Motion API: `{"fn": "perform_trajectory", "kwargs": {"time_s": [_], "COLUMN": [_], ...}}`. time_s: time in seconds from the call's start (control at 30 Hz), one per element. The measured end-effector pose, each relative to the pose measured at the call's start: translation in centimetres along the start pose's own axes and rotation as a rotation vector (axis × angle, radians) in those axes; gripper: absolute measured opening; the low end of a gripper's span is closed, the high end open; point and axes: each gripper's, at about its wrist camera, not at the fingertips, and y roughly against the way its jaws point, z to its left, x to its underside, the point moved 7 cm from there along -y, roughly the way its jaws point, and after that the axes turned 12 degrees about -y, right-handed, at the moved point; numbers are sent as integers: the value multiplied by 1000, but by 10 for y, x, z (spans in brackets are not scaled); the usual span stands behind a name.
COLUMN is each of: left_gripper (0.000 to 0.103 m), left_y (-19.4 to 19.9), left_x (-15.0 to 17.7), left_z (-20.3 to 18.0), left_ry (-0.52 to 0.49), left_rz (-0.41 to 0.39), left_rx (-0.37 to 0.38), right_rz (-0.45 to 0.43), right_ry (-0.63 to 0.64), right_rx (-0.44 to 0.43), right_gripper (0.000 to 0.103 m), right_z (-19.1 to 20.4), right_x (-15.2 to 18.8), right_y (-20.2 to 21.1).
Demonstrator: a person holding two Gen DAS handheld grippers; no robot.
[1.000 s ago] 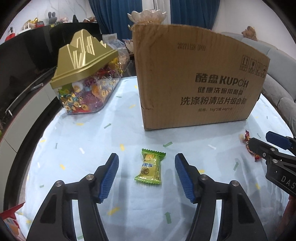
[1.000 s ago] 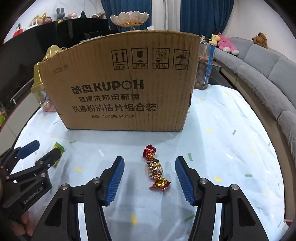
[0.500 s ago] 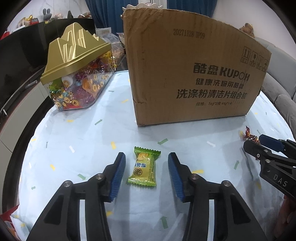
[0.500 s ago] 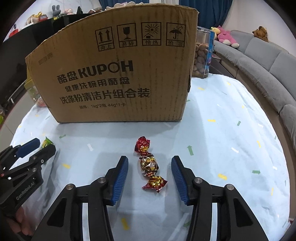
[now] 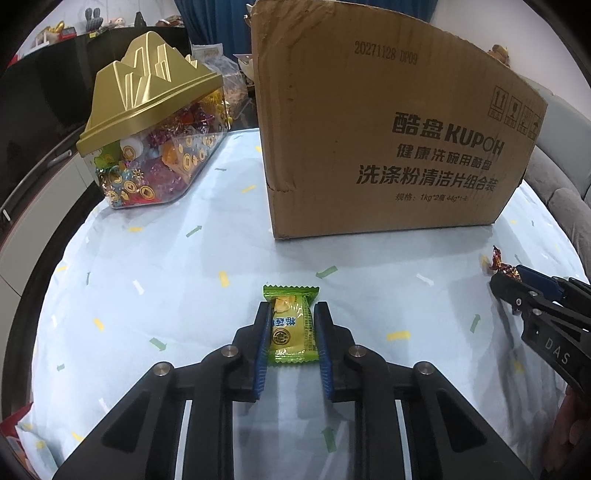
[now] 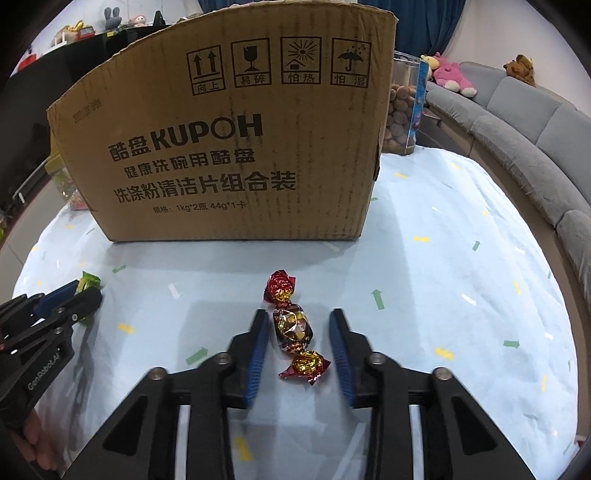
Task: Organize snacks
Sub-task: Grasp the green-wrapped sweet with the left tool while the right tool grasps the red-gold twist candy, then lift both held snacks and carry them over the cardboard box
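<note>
grey sofa (image 6: 524,122), plush toys (image 6: 448,74), blue curtains (image 5: 225,26)

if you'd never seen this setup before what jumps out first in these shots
The big brown cardboard box with black print stands upright mid-table, filling both views. In front of it, the left hand-held gripper pinches a green-and-yellow wrapped candy, while a red-and-gold foil twist candy lies between the pads of the right hand-held gripper, a gap showing on its right side. Far left sits a clear candy tub with a gold mountain-shaped lid.
</note>
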Motion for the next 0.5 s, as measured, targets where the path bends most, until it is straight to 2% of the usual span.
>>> {"fn": "perform_trajectory", "kwargs": {"time_s": [0.07,0.5], "left_gripper": [22,21], "left_y": [0,8], "left_x": [0,-2], "left_z": [1,0], "left_ry": [3,8], "left_rz": [-1,-17], "left_rx": [-1,-1], "right_rz": [0,-16], "right_ry": [4,12], "right_rx": [-2,-11], "right_gripper": [21,21], "right_z": [1,6], "right_x": [0,-7], "right_y": [0,13]}}
